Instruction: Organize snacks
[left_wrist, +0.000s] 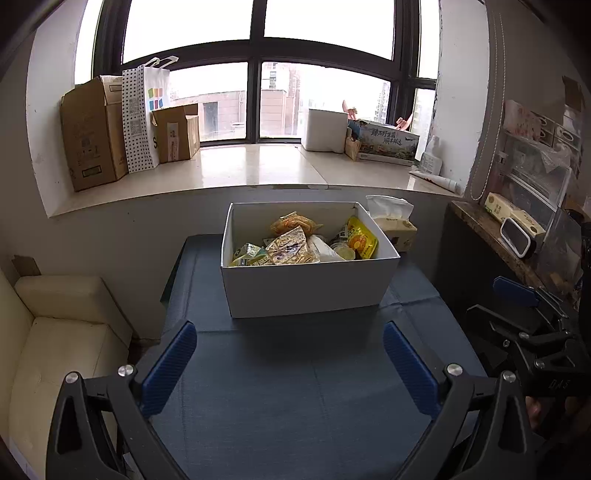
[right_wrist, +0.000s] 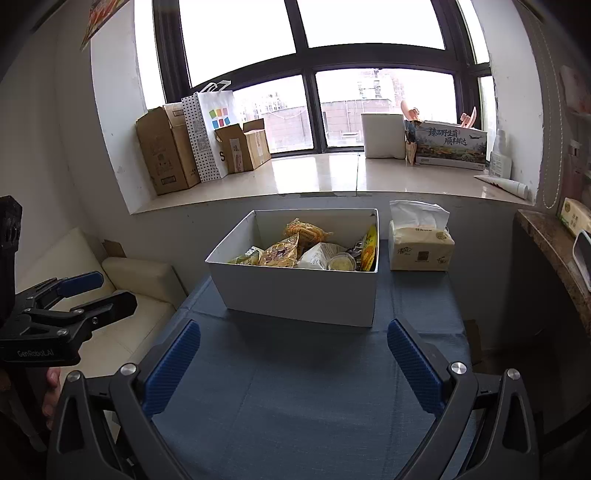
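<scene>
Left wrist: my left tool (left_wrist: 290, 363) hangs spread and empty, short of the white cardboard box (left_wrist: 306, 284) on the blue cloth table (left_wrist: 295, 398). Crinkly foil snack packets (left_wrist: 291, 247) fill the box. Looks near-finished.

Right wrist: right tool (right_wrist: 293, 365) likewise spread, empty. Soft tissue pack (right_wrist: 421, 251) just beside the box. Next, I'd check for strays.

We look forward from both wrists, low over the bench (left_wrist: 295, 387), facing the window (left_wrist: 255, 74). Our left view sits left, our right view right; both share the white box (left_wrist: 306, 288) close ahead and the windowsill (right_wrist: 314, 177).
</scene>
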